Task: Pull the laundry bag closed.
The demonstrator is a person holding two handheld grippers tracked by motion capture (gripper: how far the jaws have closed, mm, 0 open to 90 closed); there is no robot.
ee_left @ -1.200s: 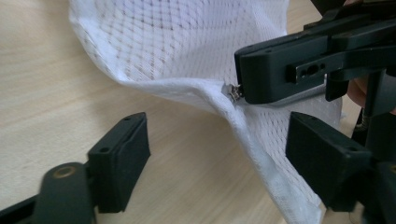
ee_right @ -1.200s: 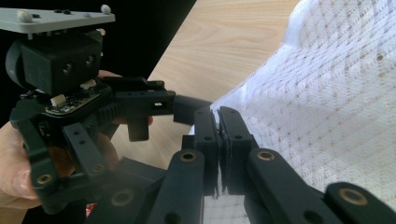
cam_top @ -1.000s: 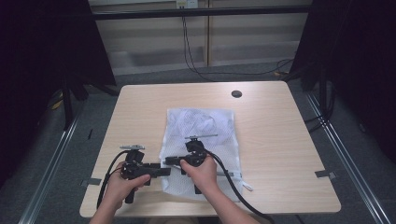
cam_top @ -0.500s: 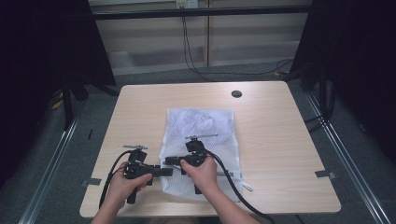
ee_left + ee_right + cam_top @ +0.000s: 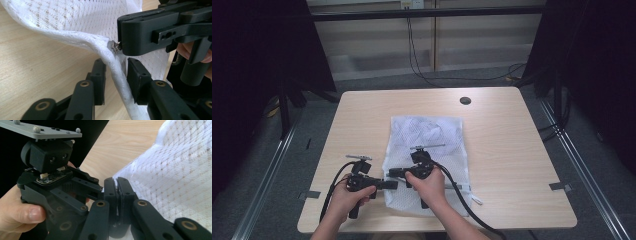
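Right gripper hiding pinched zipper pull

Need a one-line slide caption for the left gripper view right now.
Left tool straddles the white mesh bag's hemmed edge, jaws apart, while the right tool pinches the zipper pull.

A white mesh laundry bag lies flat on the light wooden table, roughly in the middle and towards the near edge, its long side running away from the person. The netting is fine and see-through, with a thicker white hem along its border. At the bag's near left edge the hem is lifted off the tabletop into a raised fold, and a small metal zipper pull sits on that raised seam.
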